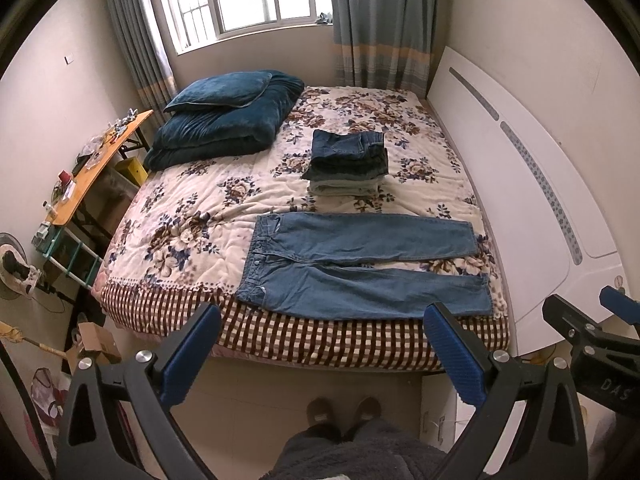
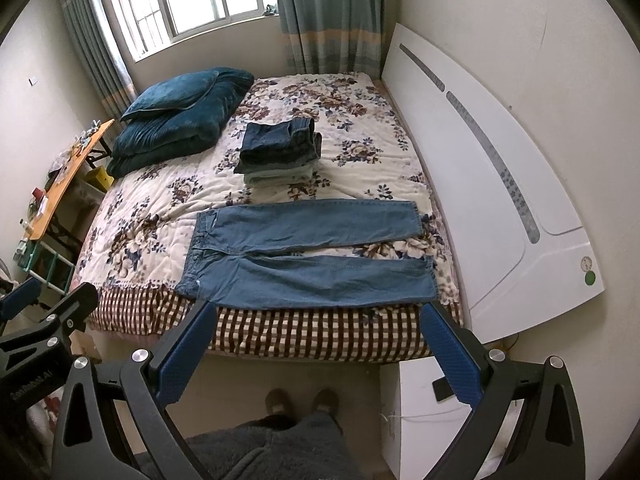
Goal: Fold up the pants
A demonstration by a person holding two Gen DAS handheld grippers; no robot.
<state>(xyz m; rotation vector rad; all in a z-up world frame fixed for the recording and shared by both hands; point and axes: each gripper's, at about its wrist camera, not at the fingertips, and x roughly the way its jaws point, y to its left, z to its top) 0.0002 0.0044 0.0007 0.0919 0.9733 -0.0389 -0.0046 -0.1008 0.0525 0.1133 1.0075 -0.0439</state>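
A pair of light blue jeans [image 1: 352,264] lies spread flat on the near edge of the bed, waistband to the left, both legs stretched to the right; it also shows in the right wrist view [image 2: 304,256]. My left gripper [image 1: 322,312] is open and empty, held above the floor in front of the bed, short of the jeans. My right gripper [image 2: 320,308] is open and empty, at about the same distance. The right gripper's tip shows at the right edge of the left wrist view [image 1: 580,312].
A stack of folded jeans [image 1: 348,160] sits mid-bed on the floral blanket [image 1: 192,216]. A dark teal duvet and pillow [image 1: 224,120] lie at the far left. A white headboard [image 1: 532,208] stands at the right, an orange side table [image 1: 92,168] at the left, a white nightstand [image 2: 424,416] near right.
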